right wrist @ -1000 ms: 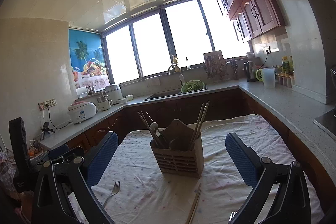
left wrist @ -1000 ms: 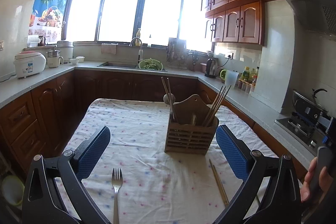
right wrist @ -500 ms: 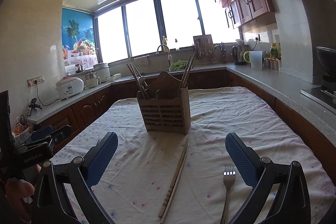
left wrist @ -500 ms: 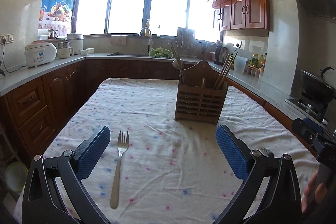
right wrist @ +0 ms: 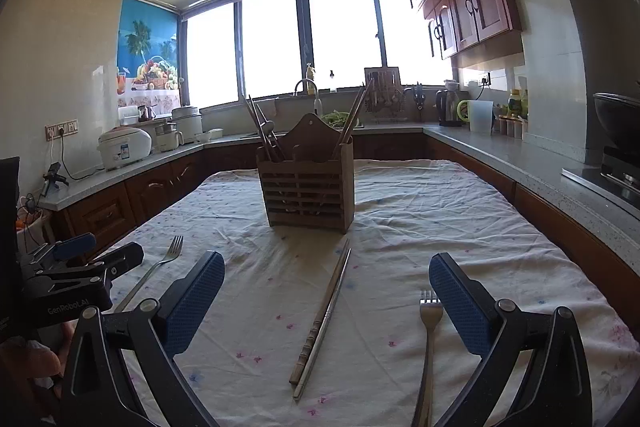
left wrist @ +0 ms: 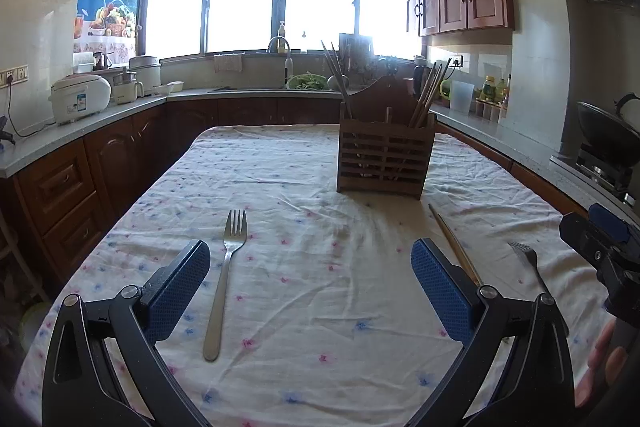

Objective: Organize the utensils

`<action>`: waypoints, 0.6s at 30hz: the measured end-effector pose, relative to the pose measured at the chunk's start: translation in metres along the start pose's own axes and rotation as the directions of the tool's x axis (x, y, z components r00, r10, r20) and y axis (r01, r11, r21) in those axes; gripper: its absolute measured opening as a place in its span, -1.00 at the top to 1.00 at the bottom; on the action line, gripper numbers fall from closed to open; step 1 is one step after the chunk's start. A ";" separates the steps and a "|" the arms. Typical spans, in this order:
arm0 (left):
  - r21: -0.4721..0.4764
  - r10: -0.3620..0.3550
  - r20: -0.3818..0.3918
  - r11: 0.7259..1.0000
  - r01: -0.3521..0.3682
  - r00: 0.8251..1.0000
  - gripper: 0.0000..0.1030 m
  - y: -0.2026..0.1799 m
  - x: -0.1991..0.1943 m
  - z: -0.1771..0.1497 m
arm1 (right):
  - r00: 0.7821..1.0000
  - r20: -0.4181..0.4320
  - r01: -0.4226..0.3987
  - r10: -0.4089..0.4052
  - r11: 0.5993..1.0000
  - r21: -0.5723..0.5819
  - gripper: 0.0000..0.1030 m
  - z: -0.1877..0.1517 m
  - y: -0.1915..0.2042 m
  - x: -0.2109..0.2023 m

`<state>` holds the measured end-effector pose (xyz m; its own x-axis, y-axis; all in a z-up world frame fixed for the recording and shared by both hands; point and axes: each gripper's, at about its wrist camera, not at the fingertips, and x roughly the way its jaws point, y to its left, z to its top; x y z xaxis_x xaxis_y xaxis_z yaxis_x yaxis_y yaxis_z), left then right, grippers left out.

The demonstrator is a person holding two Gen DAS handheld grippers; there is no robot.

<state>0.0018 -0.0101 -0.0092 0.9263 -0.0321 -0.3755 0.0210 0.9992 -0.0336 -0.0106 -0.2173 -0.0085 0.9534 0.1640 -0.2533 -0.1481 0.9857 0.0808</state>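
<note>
A slatted wooden utensil holder (left wrist: 385, 157) (right wrist: 308, 193) stands mid-table with chopsticks and a spoon upright in it. A metal fork (left wrist: 224, 279) (right wrist: 154, 269) lies just right of my left gripper's left finger. A pair of chopsticks (right wrist: 324, 315) (left wrist: 454, 245) lies in front of the holder. A second fork (right wrist: 428, 343) (left wrist: 532, 263) rests beside my right gripper's right finger. My left gripper (left wrist: 310, 287) hovers low over the cloth, open and empty. My right gripper (right wrist: 326, 301) is also open, empty, with the chopsticks between its fingers' lines.
The table wears a white cloth with small pink and blue flowers (left wrist: 320, 307). Brown cabinets and grey counters ring it, with a rice cooker (left wrist: 78, 99) on the left, a sink (left wrist: 280, 67) at the back and a stove with a wok (left wrist: 604, 143) on the right.
Both grippers have sunk and tilted down towards the table, so the cloth, forks and loose chopsticks now fill more of each view. Both stay open.
</note>
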 end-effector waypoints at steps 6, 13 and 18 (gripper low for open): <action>0.018 0.022 0.013 1.000 -0.022 1.000 -1.00 -0.002 -0.005 0.002 | 1.000 0.005 0.007 -0.007 1.000 0.000 -1.00 -0.001 -0.002 -0.004; 0.039 0.050 0.013 0.998 -0.050 0.999 -1.00 -0.004 -0.005 0.002 | 1.000 0.007 0.014 -0.014 1.000 -0.001 -1.00 -0.003 -0.002 -0.004; 0.047 0.059 0.013 0.997 -0.060 0.998 -1.00 -0.005 -0.005 0.003 | 1.000 0.006 0.018 -0.018 1.000 0.010 -1.00 -0.004 -0.006 -0.003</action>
<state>-0.0021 -0.0145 -0.0045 0.9306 0.0273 -0.3650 -0.0167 0.9993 0.0320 -0.0139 -0.2240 -0.0120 0.9574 0.1457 -0.2492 -0.1280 0.9880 0.0859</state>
